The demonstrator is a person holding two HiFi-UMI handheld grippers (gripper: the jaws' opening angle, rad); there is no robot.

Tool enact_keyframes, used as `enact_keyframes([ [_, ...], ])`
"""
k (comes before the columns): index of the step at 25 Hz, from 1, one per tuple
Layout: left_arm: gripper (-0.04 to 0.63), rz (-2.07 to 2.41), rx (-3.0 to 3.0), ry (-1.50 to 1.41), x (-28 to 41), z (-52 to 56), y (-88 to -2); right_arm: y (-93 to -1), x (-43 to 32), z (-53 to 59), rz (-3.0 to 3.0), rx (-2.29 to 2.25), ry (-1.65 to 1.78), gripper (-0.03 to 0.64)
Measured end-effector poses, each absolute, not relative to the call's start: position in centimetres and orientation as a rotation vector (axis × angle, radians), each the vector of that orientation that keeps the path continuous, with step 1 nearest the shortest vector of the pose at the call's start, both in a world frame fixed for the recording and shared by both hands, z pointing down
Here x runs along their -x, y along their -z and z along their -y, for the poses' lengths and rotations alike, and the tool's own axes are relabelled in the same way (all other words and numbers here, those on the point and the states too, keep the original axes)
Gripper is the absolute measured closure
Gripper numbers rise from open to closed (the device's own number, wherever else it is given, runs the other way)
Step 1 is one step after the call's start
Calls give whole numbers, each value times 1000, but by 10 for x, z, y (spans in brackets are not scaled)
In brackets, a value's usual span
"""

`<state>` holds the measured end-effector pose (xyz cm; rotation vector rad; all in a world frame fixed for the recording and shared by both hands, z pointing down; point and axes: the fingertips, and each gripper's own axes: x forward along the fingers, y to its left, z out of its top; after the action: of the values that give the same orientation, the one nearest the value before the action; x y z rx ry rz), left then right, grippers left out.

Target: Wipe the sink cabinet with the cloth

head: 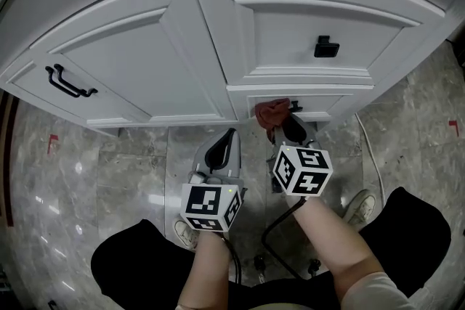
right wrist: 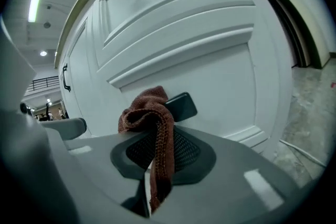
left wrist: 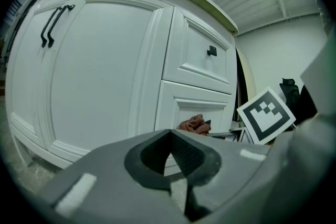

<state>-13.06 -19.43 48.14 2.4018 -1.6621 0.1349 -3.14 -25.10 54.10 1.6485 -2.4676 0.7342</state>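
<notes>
The white sink cabinet (head: 182,47) fills the top of the head view, with a door at left and two drawers at right. My right gripper (head: 285,128) is shut on a rust-brown cloth (head: 272,112) and holds it at the lower drawer's front (right wrist: 210,81), next to that drawer's black knob (right wrist: 181,106). The cloth (right wrist: 152,123) bunches above the jaws and hangs down between them. My left gripper (head: 227,145) hangs back near the floor in front of the cabinet, shut, with nothing in it. In the left gripper view the cloth (left wrist: 193,124) shows far off by the lower drawer.
A black bar handle (head: 69,82) sits on the left door, and a black square knob (head: 326,47) on the upper drawer. The floor is grey marble tile (head: 80,178). A black cable (head: 280,250) and the person's shoes (head: 360,207) lie below my grippers.
</notes>
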Motion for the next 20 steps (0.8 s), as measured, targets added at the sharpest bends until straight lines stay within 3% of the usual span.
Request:
enact_keyframes([
  [20,595,1498,-2506,-174,51,198,-485,-527,-49,256,2431,-1723,-716,529],
])
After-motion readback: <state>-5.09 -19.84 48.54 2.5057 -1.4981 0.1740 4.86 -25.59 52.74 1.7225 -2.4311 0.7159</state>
